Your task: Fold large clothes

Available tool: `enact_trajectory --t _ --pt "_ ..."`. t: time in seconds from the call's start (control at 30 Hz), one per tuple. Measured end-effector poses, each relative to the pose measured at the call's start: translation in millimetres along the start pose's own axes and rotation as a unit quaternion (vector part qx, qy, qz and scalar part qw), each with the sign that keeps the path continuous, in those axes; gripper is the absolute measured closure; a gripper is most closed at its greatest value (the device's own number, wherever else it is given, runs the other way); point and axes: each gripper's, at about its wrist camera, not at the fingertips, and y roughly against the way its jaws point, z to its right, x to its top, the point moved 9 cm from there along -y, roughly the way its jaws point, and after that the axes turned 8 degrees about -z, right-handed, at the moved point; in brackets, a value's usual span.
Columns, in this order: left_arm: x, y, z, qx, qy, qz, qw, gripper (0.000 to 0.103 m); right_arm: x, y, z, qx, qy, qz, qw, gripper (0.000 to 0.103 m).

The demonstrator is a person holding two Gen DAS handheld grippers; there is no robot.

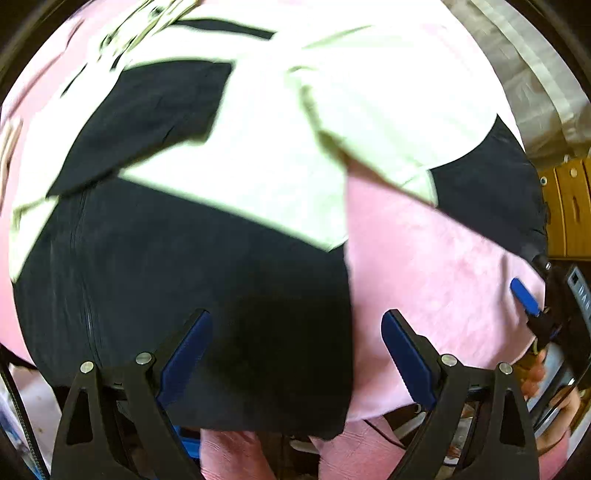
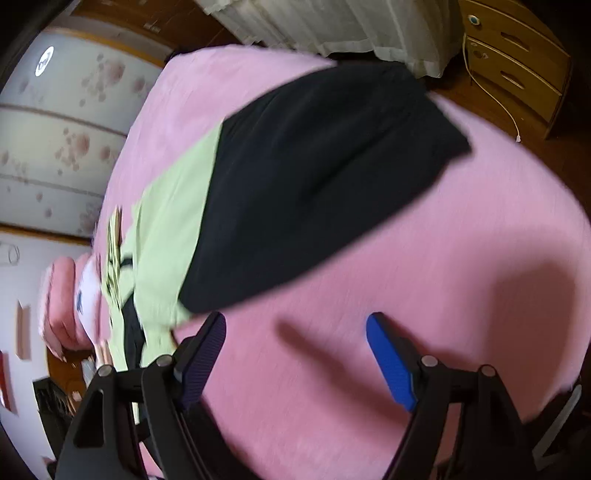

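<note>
A large black and light green jacket (image 1: 229,192) lies spread on a pink bed sheet (image 1: 436,266). In the left wrist view my left gripper (image 1: 295,354) is open above the jacket's black lower part, near the bed's front edge, holding nothing. My right gripper (image 2: 295,354) is open above bare pink sheet, with the jacket's black sleeve (image 2: 317,184) just ahead of its left finger. The jacket's green body (image 2: 166,236) lies farther left. The right gripper also shows at the right edge of the left wrist view (image 1: 528,299).
The bed sheet (image 2: 443,258) covers the bed. A wooden drawer unit (image 2: 517,55) stands beyond the bed at upper right, with a cable hanging from it. A white curtain (image 2: 332,22) hangs behind. A floral headboard (image 2: 66,147) is at left.
</note>
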Motion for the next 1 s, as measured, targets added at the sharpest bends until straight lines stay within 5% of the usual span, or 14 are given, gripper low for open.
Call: enact_trajectory --t 0.2,0.43,0.57,0.7,0.83,1.0 --pt "19 3 12 0.027 -0.005 0.001 0.9996 0.011 52 5 22 0.049 -0.063 0.043 0.996 0.024" --pt "27 -2 -21 0.003 0.056 -0.008 0.9984 0.011 83 9 32 0.061 -0.121 0.096 0.986 0.028" --pt "27 -2 -58 -0.015 0.088 -0.001 0.996 0.011 91 14 36 -0.02 -0.108 0.119 0.987 0.082" --pt "28 -3 -99 -0.038 0.112 -0.002 0.993 0.011 93 27 30 -0.044 -0.12 0.159 0.979 0.093" --pt "29 0 -146 -0.049 0.113 -0.01 0.9923 0.011 86 48 -3 -0.123 -0.096 0.217 0.964 0.096" --pt "31 21 -212 -0.035 0.107 0.008 0.9936 0.011 70 71 -100 -0.156 -0.037 0.296 0.942 0.098"
